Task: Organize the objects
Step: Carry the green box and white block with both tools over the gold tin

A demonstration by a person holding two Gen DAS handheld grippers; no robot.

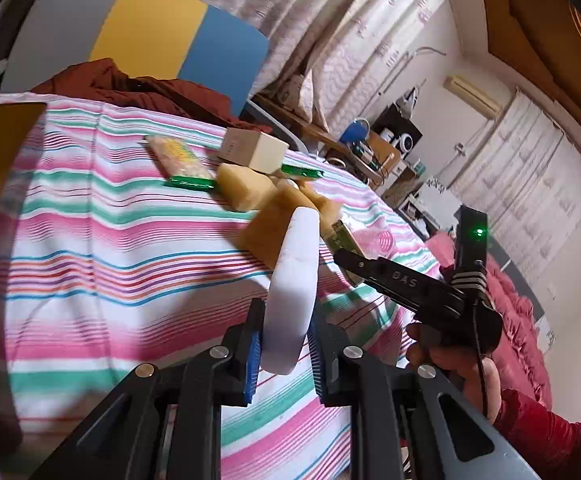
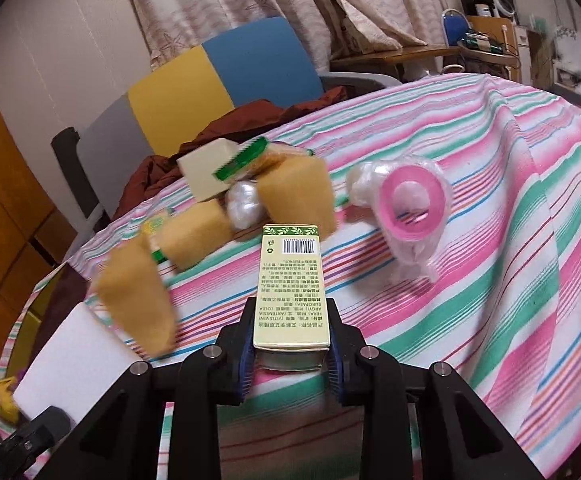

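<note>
My left gripper is shut on a white foam block and holds it above the striped tablecloth. The same block shows at the lower left of the right wrist view. My right gripper is shut on a pale green printed carton; in the left wrist view the carton shows at that gripper's black tip. Yellow sponges, a cream box and green-edged packets lie in a cluster on the cloth.
A wrapped pink tape roll lies right of the cluster, and a pearly wrapped ball sits among the sponges. A grey, yellow and blue chair with a brown garment stands behind the table. A cluttered desk stands by the curtains.
</note>
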